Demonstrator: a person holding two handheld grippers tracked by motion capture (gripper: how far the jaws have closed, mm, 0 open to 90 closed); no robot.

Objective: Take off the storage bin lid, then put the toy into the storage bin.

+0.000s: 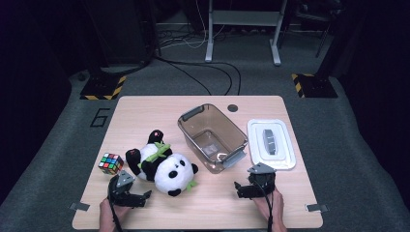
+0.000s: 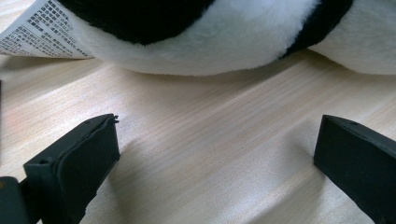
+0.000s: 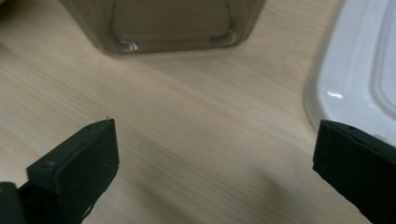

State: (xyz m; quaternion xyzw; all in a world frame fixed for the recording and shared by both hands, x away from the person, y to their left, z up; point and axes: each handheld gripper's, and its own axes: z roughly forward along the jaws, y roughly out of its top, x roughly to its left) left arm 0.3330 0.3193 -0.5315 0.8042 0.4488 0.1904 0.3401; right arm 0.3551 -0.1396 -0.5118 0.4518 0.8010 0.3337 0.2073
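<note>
Looks like the approach step: left gripper (image 1: 140,197) jaws spread wide just short of the plush panda (image 1: 167,169), next it needs to slide in and clamp, right gripper (image 1: 240,189) released too

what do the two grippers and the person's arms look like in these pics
Both grippers are black, each topped by a grey three-cornered plate: the left gripper and the right gripper. A thin black cable trails from each back along the forearm. In the gripper views the jaws are blocky matte-black pads with small holes near the ends. No sleeves show at the wrists.
</note>
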